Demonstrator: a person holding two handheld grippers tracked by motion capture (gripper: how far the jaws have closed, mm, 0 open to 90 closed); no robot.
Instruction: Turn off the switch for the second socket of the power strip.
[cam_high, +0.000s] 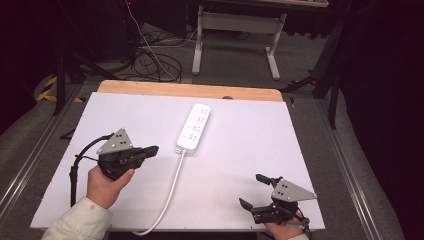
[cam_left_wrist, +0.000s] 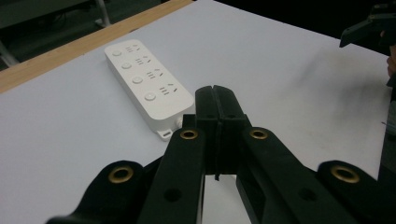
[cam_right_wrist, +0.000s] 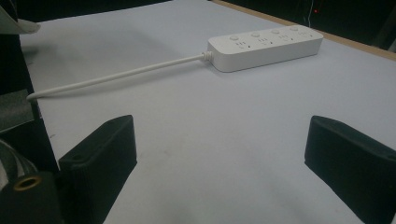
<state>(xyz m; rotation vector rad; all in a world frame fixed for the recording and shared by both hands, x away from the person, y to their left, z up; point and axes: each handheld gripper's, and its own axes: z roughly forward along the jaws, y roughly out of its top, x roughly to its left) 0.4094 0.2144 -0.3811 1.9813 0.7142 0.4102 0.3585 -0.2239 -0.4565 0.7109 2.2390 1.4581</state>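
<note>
A white power strip (cam_high: 194, 127) (cam_left_wrist: 147, 86) (cam_right_wrist: 266, 45) with several sockets and buttons lies near the middle of the white table top (cam_high: 240, 145). Its white cable (cam_high: 170, 192) (cam_right_wrist: 116, 74) runs back to the near table edge. My left gripper (cam_high: 151, 150) (cam_left_wrist: 217, 100) is shut with nothing between its jaws, its tip just left of the strip's cable end. My right gripper (cam_high: 254, 190) (cam_right_wrist: 224, 149) stands wide open near the front right corner, over bare table, pointing toward the strip.
A wooden strip (cam_high: 190, 90) edges the far side of the table. Beyond it stand white desk legs (cam_high: 272, 55) and loose black cables (cam_high: 150, 62) on the grey floor. Metal rails (cam_high: 350, 165) run along both table sides.
</note>
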